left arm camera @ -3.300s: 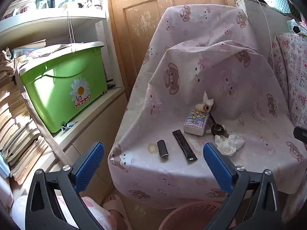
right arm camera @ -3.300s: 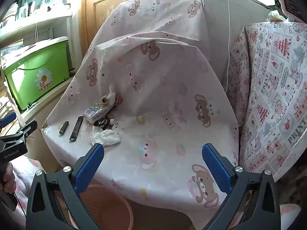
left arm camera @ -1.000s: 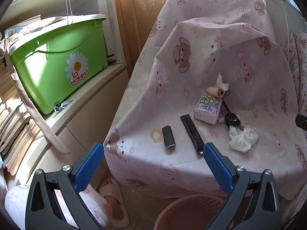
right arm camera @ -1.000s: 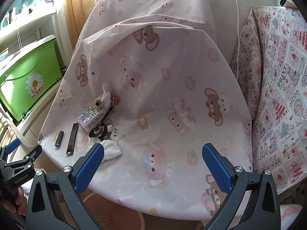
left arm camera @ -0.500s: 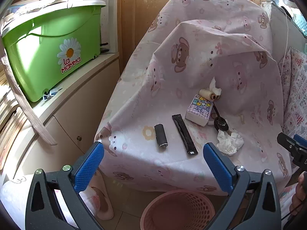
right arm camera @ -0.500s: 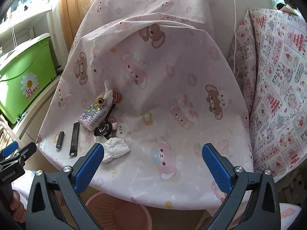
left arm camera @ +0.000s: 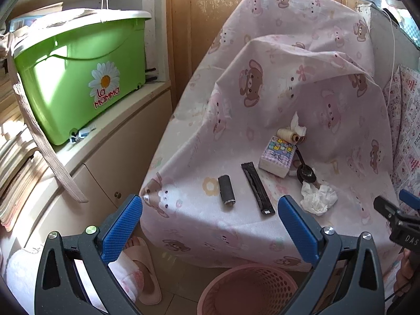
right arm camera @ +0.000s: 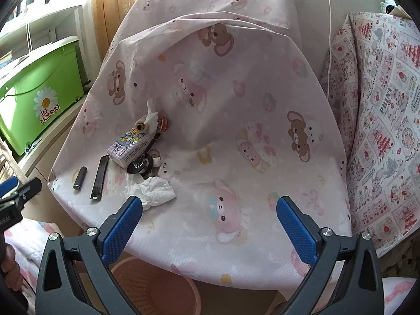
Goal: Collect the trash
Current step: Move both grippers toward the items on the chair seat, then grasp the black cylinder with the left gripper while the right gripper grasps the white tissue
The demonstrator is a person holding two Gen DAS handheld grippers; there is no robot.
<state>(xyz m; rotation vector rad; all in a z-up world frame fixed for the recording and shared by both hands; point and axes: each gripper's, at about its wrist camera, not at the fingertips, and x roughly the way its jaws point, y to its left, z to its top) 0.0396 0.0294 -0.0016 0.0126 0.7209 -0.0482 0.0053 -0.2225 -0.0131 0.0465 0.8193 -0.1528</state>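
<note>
I hold my left tongs [left arm camera: 210, 219] spread wide and empty, above the pink bin [left arm camera: 249, 288] on the floor. Taking the tissue pack [left arm camera: 277, 156] on the pink sheet [left arm camera: 262, 92] as my mark: far to its left a green tub [left arm camera: 78, 78] sits on a shelf. Nearer on its left, toward the sheet's front edge, lies a black cylinder [left arm camera: 226, 190], and between that and the pack a flat black strip [left arm camera: 258, 187]. Just behind the pack is a thread spool [left arm camera: 287, 134] with a bit of white tissue [left arm camera: 296, 123] sticking up beside it. Just right of the pack a dark round thing [left arm camera: 305, 170] lies, too small for me to name. Right of the pack and nearer to me is the crumpled tissue [left arm camera: 318, 197]. My right tongs [right arm camera: 209, 219] are also wide and empty, with the left blue pad [right arm camera: 123, 228] just at that crumpled tissue's near edge; I cannot tell whether they touch. Far right of the pack hangs a printed cloth [right arm camera: 380, 118].
</note>
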